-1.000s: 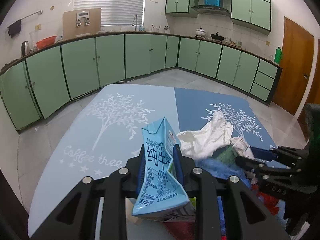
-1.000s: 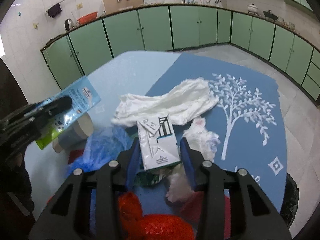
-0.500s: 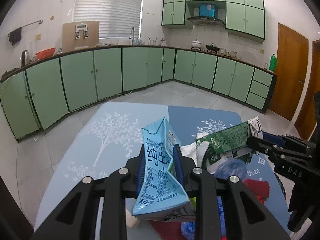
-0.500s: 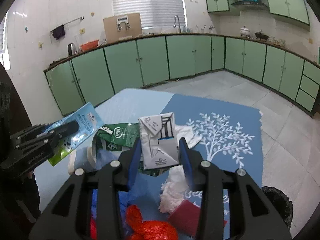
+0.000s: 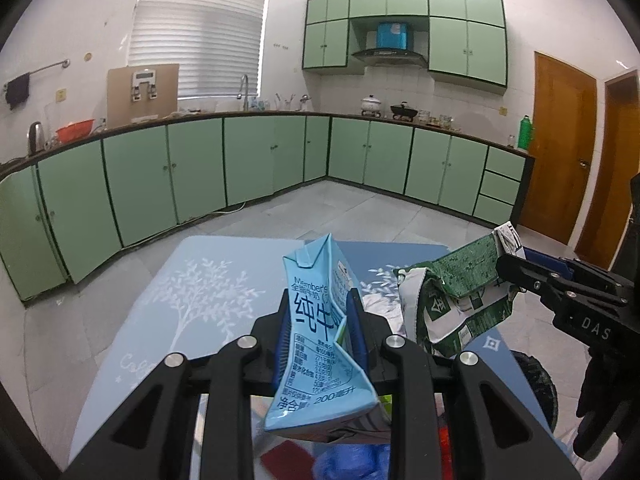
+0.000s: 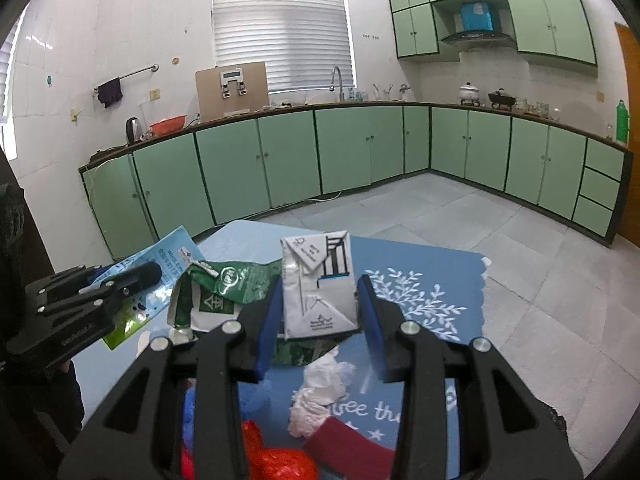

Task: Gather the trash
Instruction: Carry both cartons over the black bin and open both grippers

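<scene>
Left wrist: fingers [image 5: 285, 336] pinch blue carton [image 5: 320, 344].

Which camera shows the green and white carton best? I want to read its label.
The left wrist view: the green and white carton hangs side-on in the right claw, unblocked. In the right wrist view the carton shows its white end between the fingers, the green part half hidden behind them.

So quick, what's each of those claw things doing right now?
Left gripper: closed on the blue milk carton.
Right gripper: closed on the white carton; a torn green carton hangs with it.
</scene>
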Motion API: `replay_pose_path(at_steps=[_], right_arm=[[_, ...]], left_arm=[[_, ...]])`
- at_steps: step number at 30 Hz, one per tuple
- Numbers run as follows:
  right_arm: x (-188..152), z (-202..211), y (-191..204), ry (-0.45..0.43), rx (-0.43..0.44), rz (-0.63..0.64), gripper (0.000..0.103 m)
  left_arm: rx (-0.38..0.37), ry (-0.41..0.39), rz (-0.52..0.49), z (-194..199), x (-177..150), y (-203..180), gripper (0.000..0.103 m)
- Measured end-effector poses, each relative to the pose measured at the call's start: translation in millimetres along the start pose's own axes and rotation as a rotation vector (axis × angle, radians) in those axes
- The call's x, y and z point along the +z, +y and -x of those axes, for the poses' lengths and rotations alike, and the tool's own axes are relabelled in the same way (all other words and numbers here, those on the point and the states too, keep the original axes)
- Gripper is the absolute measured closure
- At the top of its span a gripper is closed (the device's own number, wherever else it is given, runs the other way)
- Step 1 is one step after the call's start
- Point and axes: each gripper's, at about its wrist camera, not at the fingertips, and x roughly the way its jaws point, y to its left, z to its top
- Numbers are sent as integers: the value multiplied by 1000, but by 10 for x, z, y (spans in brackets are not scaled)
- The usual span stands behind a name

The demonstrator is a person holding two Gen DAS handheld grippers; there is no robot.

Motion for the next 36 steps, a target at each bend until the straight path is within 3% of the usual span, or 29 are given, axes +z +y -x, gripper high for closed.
replay_pose_path(at_steps=[13, 25, 36], right_arm=[[-123, 425, -460, -26, -107, -43, 68], [-494, 987, -1319, -21, -299, -150, 68], [-1099, 1303, -2091, 41, -463, -266, 68]], left_arm=[[-95, -5, -53, -28, 55, -504, 77], [-266, 29, -126, -224, -17, -1500, 77], [-420, 54, -207, -448, -230, -2519, 77]])
